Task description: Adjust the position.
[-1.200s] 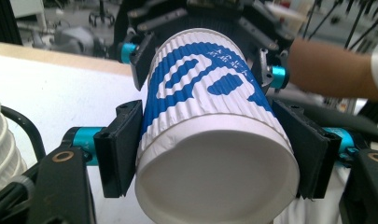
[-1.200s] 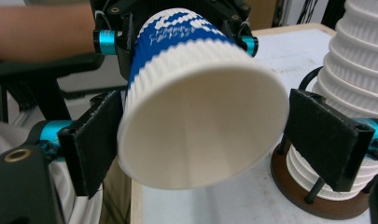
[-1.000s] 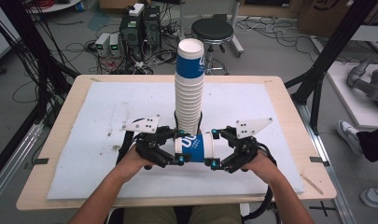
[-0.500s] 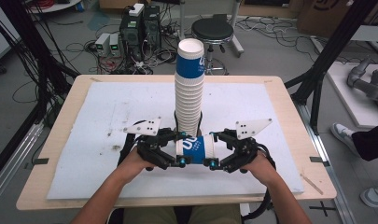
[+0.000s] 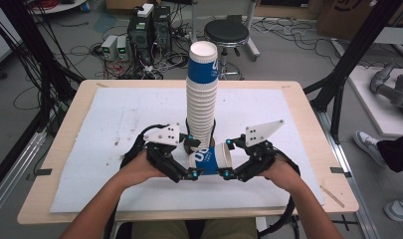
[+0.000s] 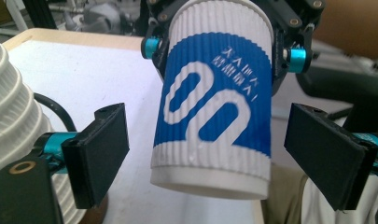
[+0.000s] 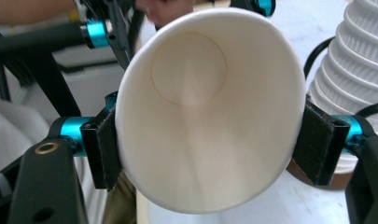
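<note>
A tall stack of blue-and-white ribbed paper cups (image 5: pixel 201 99) stands at the middle of the table. In front of it one cup (image 5: pixel 211 158) lies level in the air between both grippers. My right gripper (image 5: pixel 225 159) is shut on its rim end, and its jaws have just closed on it; in the right gripper view the pads (image 7: pixel 102 149) press both sides of the open mouth (image 7: pixel 200 112). My left gripper (image 5: pixel 190 158) has just opened. Its jaws stand wide on either side of the cup's base (image 6: pixel 214 140), clear of it.
A white sheet (image 5: pixel 129 119) covers the wooden table (image 5: pixel 308 124). The stack (image 6: pixel 14 107) rises close beside the left gripper, and next to the right gripper (image 7: pixel 210 147) stands the same stack (image 7: pixel 359 56). A stool (image 5: pixel 226 32) and computer boxes (image 5: pixel 149 25) lie beyond the far edge.
The left jaws, shut on the cup's base before, have spread apart and let go. The right jaws, open a second ago, have closed on the cup's rim end. Both hands stayed in place.
</note>
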A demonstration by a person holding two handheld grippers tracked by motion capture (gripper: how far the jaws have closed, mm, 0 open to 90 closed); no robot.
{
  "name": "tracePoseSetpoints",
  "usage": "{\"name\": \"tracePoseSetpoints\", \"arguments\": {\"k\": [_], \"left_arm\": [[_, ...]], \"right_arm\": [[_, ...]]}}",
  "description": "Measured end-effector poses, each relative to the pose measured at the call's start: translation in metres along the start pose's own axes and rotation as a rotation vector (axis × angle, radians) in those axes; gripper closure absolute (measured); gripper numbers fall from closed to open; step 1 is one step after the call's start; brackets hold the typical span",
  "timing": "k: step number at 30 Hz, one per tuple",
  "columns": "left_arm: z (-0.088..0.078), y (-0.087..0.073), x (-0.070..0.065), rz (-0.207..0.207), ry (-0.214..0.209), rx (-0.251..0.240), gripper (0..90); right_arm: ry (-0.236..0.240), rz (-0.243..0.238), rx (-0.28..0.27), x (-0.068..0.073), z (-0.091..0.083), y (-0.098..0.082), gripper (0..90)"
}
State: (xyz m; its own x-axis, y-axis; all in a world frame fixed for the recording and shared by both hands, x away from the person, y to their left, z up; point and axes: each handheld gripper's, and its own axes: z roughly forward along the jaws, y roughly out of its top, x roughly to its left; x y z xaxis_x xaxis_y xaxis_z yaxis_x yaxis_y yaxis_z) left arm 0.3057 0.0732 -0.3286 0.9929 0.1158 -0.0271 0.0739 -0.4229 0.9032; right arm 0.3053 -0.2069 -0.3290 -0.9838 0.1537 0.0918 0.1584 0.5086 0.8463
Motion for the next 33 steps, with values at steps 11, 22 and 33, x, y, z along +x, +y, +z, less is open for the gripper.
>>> {"name": "tracePoseSetpoints", "arguments": {"k": [11,22,33], "left_arm": [[0.018,0.004,0.000,0.046,-0.024,0.161,14.3],[0.035,0.003,-0.002,0.067,-0.102,0.232,27.2],[0.024,-0.018,0.001,0.009,-0.071,0.132,28.0]], "right_arm": [[-0.021,-0.067,0.161,0.005,0.011,0.020,22.8],[0.006,-0.090,0.225,0.007,0.021,0.021,22.9],[-0.021,-0.016,0.011,0.005,0.000,0.017,18.9]]}}
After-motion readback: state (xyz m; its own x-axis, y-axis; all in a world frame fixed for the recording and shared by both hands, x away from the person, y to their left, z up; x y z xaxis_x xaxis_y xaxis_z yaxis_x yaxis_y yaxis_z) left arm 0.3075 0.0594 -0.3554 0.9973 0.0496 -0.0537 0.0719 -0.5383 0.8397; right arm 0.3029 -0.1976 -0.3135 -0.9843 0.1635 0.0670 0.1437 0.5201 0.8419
